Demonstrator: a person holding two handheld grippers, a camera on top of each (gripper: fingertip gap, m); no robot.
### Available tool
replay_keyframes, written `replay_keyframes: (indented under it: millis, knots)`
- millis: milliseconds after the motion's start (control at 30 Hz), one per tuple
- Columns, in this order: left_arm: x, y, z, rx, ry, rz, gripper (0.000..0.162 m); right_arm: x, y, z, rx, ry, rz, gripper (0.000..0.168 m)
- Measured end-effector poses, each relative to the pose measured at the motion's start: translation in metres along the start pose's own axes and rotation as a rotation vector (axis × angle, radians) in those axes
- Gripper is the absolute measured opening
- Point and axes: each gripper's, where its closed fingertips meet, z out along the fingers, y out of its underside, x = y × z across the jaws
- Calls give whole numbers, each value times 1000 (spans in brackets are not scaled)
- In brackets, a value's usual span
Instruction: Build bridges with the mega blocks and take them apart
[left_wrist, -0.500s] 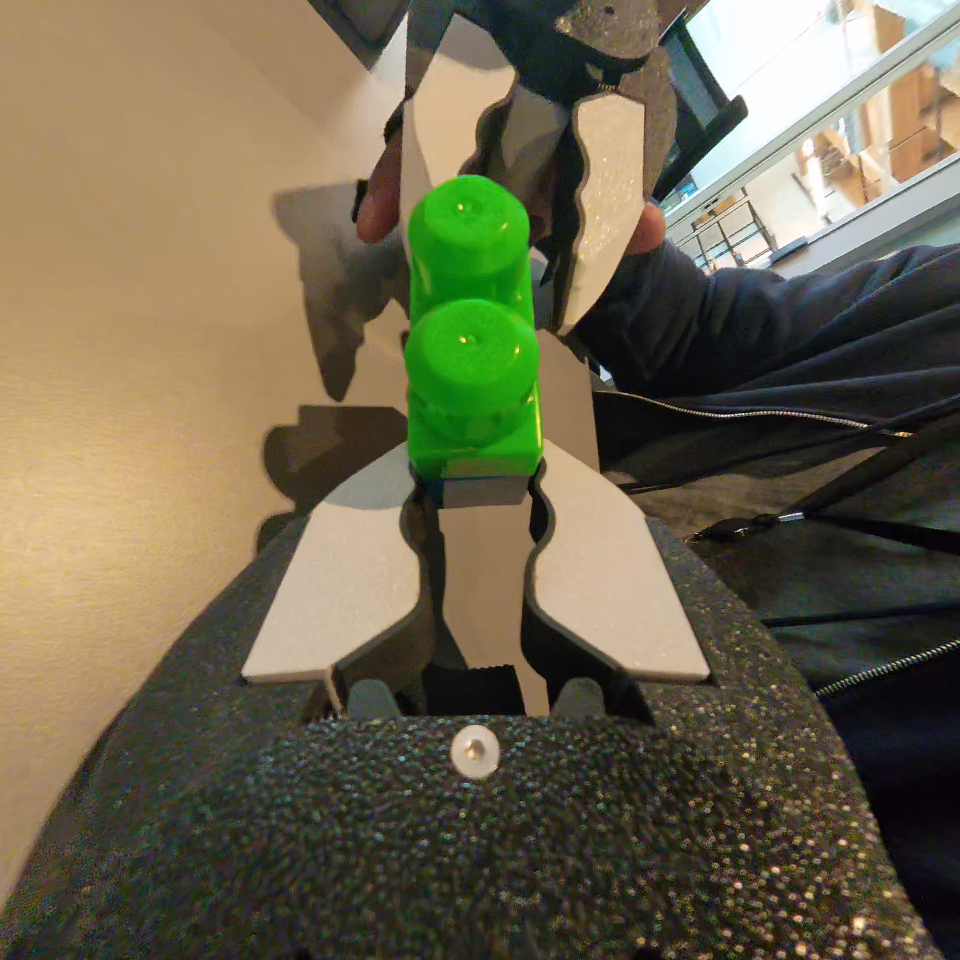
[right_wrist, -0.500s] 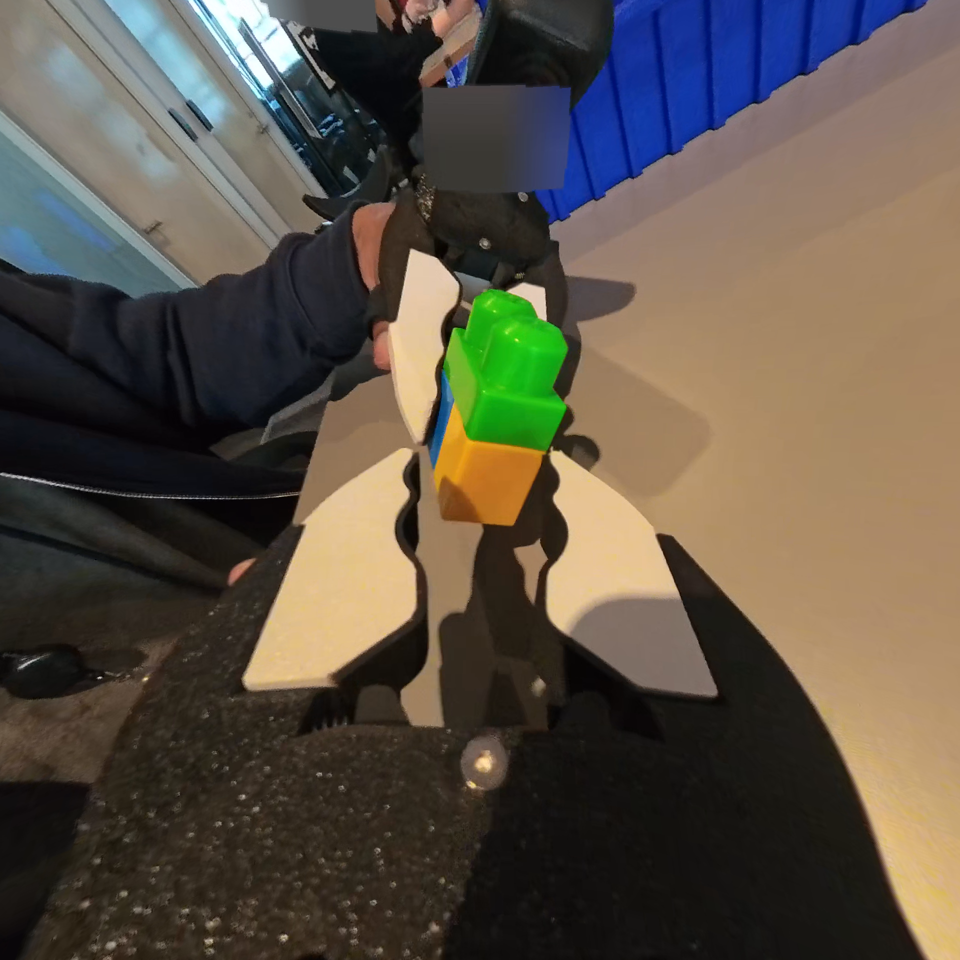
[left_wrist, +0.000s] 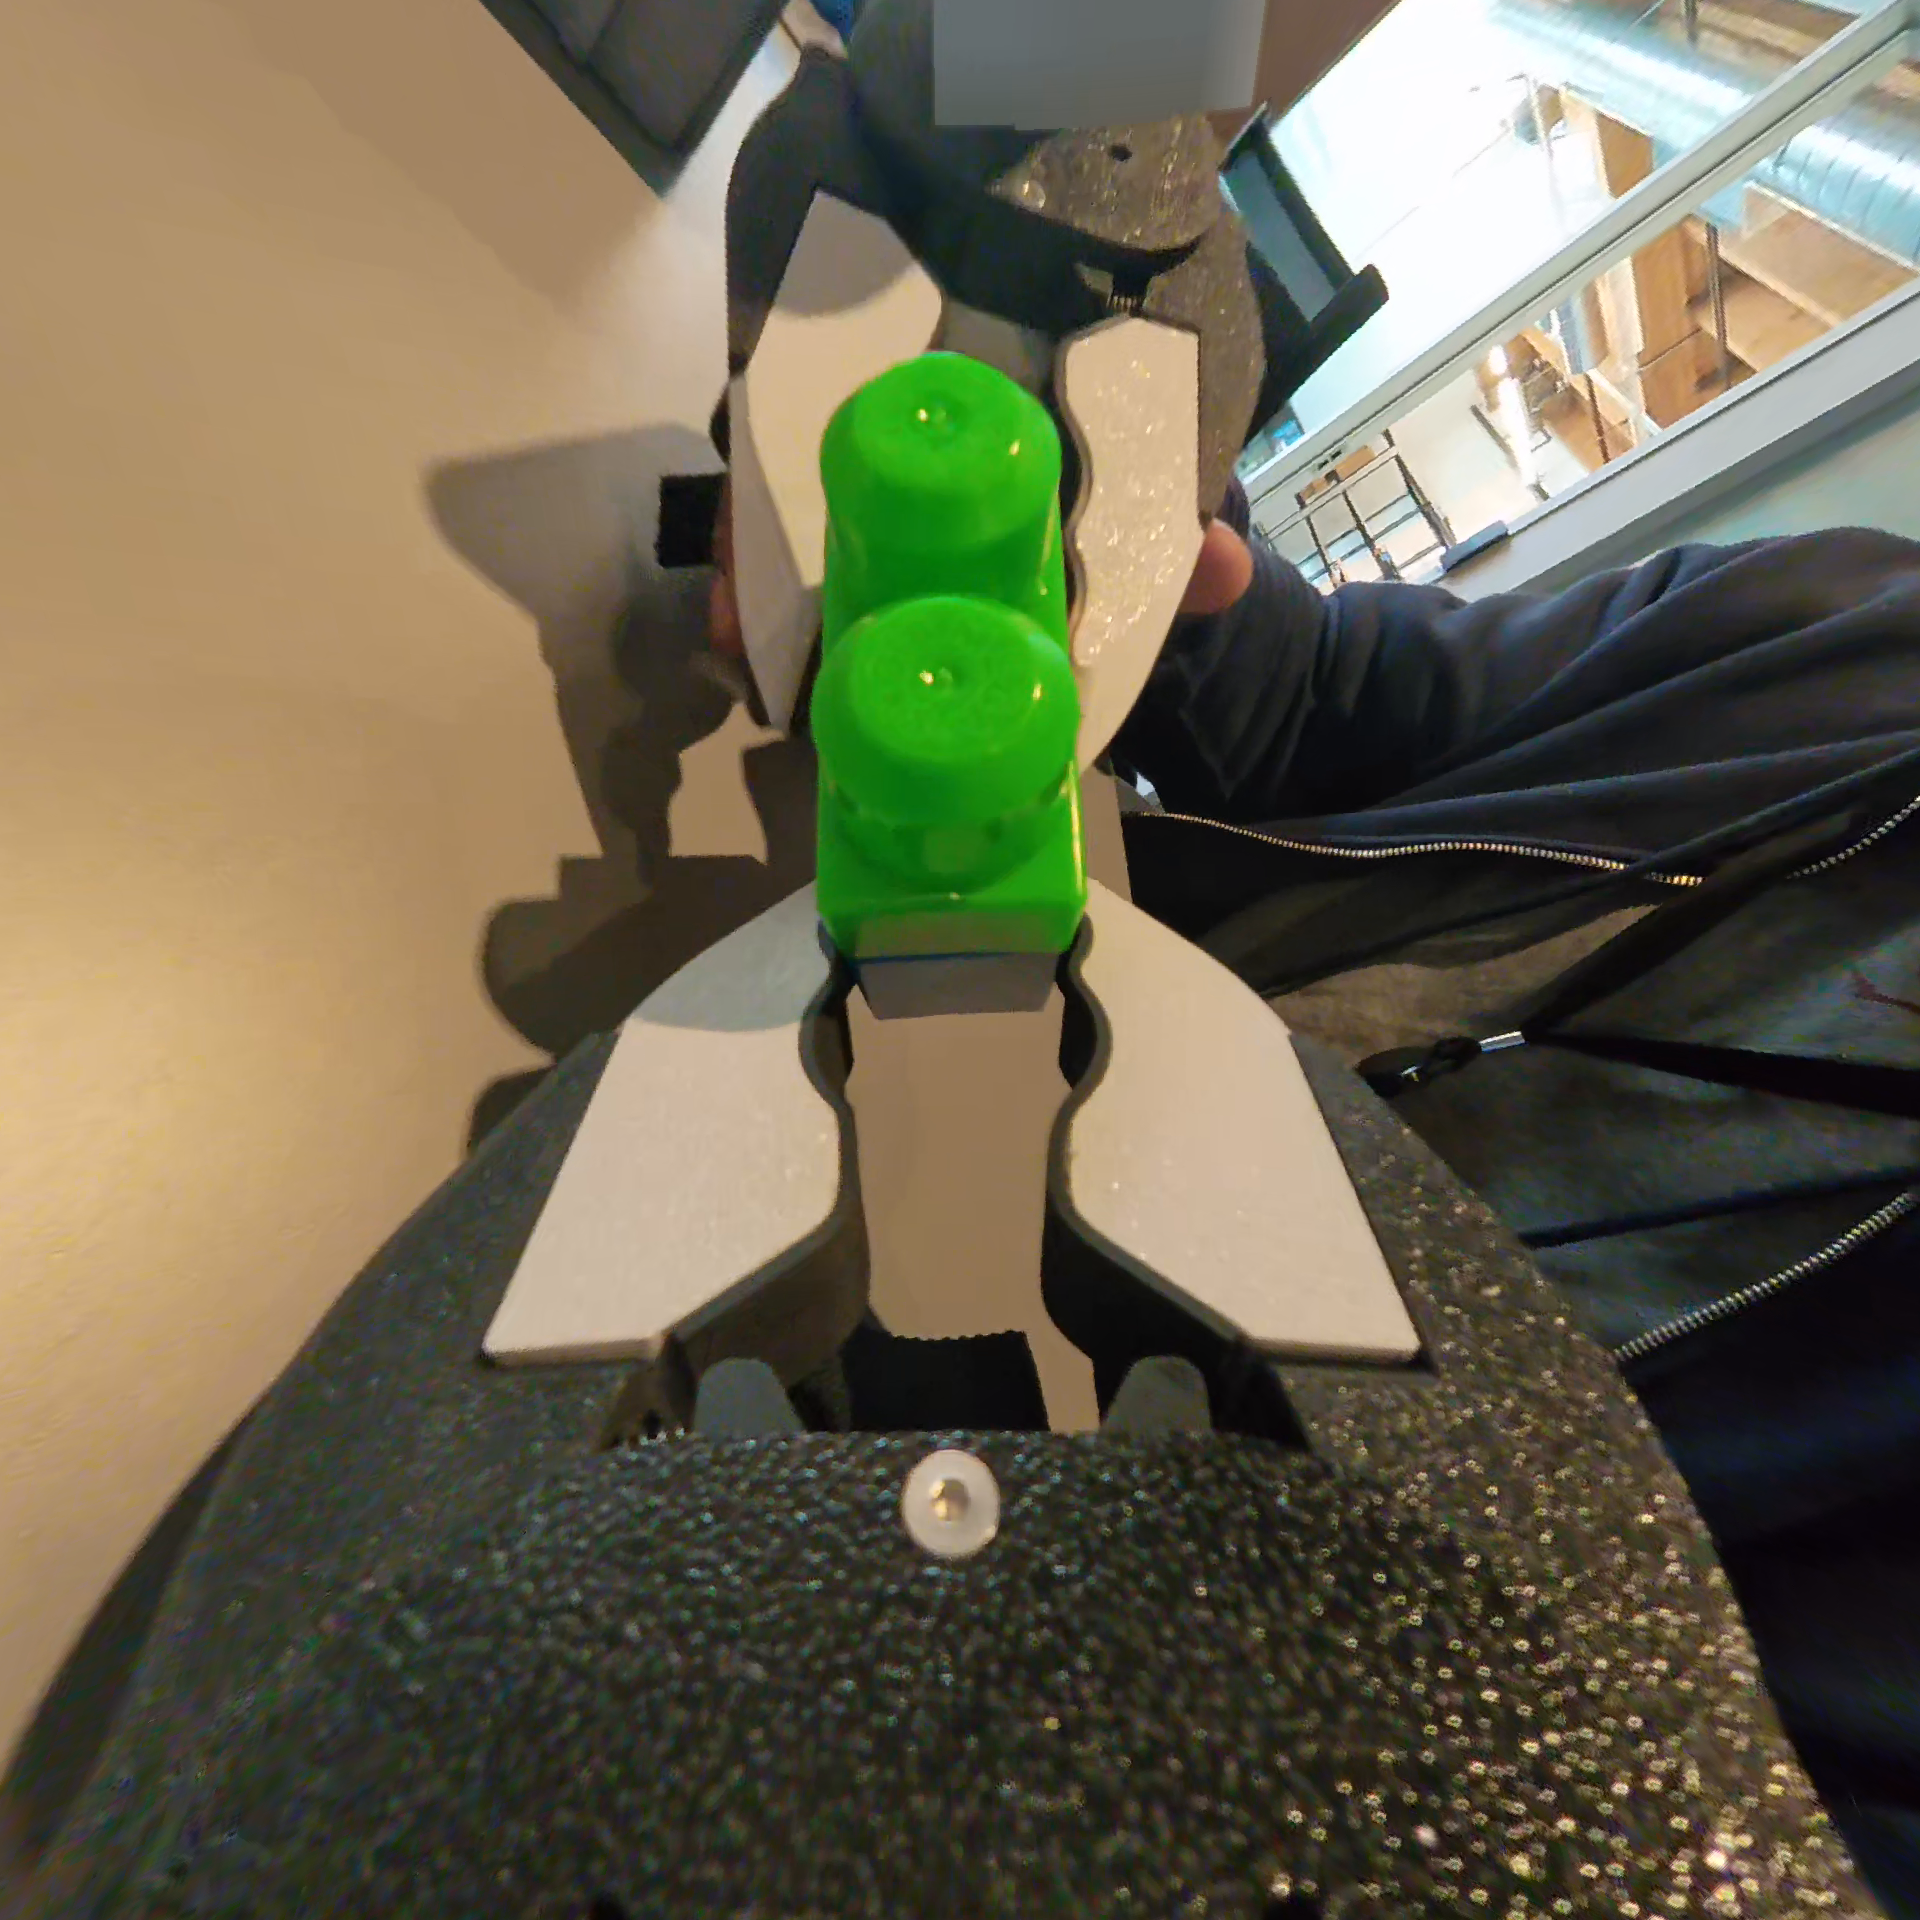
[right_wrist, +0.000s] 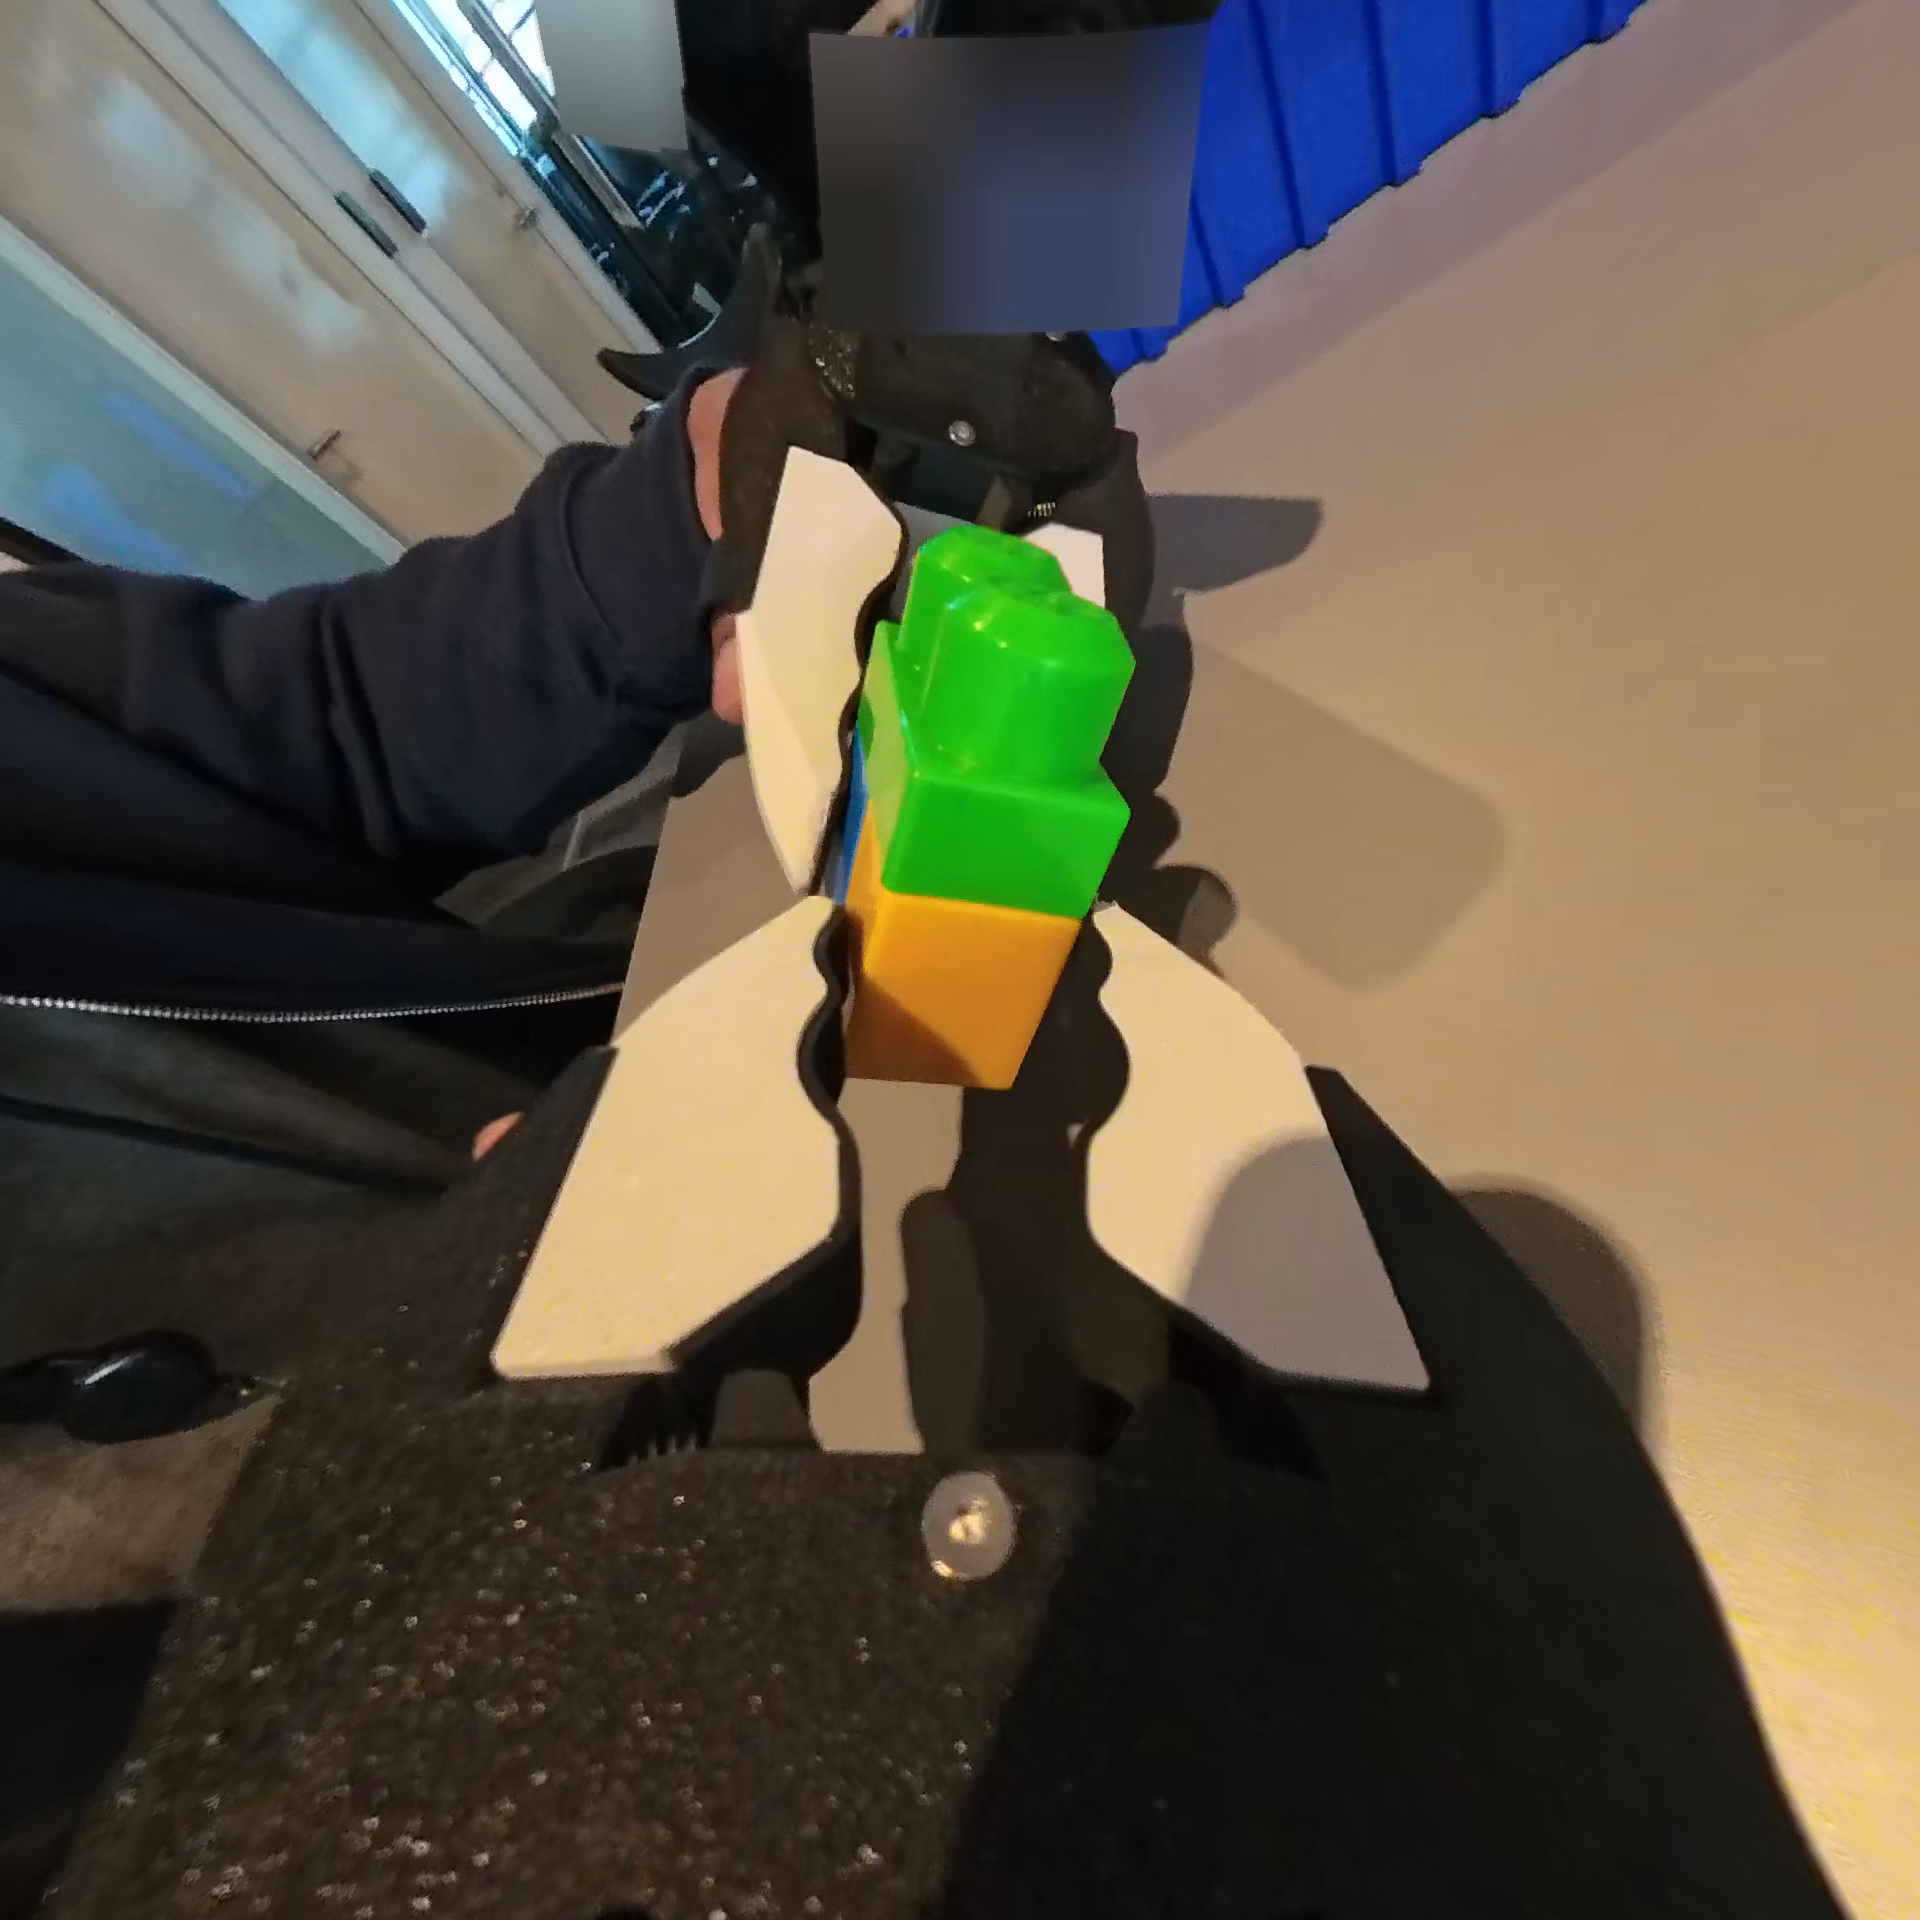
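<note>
A green two-stud block (left_wrist: 940, 675) sits on an orange block (right_wrist: 956, 997) and a blue block (right_wrist: 850, 831), held in the air between both grippers. My left gripper (left_wrist: 951, 935) is shut on the near end of the stack at the green block's base, where a thin blue edge shows. My right gripper (right_wrist: 961, 935) is shut on the orange block. The two grippers face each other. The right gripper (left_wrist: 940, 727) flanks the far stud in the left wrist view. The left gripper (right_wrist: 951, 894) covers most of the blue block in the right wrist view.
A beige tabletop (left_wrist: 260, 727) lies under the grippers and also shows in the right wrist view (right_wrist: 1558, 727). A person's dark sleeve (right_wrist: 468, 675) and zipped jacket (left_wrist: 1558, 935) are close by. A blue ribbed bin (right_wrist: 1403, 125) stands at the far table edge. Less than 4 cm separates the two grippers' tips.
The right gripper's fingers have shifted closer around the green block's far stud in the left wrist view. Both grippers keep hold of the stack, which has barely moved.
</note>
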Motion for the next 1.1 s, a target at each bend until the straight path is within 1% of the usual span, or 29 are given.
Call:
replay_keyframes:
  millis: [133,167,200,233,367,433,467,567,633,700,733,767,833,900,933,1000,1100]
  knots:
    - [-1,-9,-3,64,-24,16,36,2,-4,-3,44,12,8,39]
    - [-1,-11,-4,77,-25,21,38,1,-6,-5,64,16,-2,39]
    - [-2,-13,-6,98,-36,28,45,2,-8,-7,78,28,-13,39]
    - [-1,-16,-9,128,-43,41,49,2,-9,-10,91,43,-33,39]
    - [8,-31,-32,306,-29,106,50,-1,-18,-34,146,117,-106,37]
    - [9,-35,-41,367,-27,105,49,-3,-27,-61,159,206,-183,37]
    - [8,-35,-43,375,-28,97,48,-4,-34,-82,167,266,-226,37]
    - [6,-33,-44,372,-38,83,44,-3,-66,-166,220,477,-289,37]
    - [3,-31,-38,337,-57,80,44,11,-77,-227,152,687,-356,37]
    - [-1,-27,-31,290,-81,75,43,48,-74,-298,-15,973,-391,37]
    - [-2,-25,-28,267,-90,75,42,71,-70,-335,-105,1103,-379,37]
    - [-4,-23,-25,246,-104,74,42,95,-64,-365,-175,1185,-345,37]
    - [-10,-19,-19,205,-137,67,41,139,-51,-402,-257,1240,-268,37]
    - [-15,-17,-14,170,-165,61,40,177,-39,-429,-387,1337,-263,37]
    - [-16,-16,-13,159,-173,58,39,192,-35,-435,-459,1368,-282,37]
    - [-20,-16,-12,152,-184,40,39,217,-34,-428,-543,1345,-331,37]
    - [-25,-20,-14,169,-194,10,38,246,-46,-402,-602,1294,-412,37]
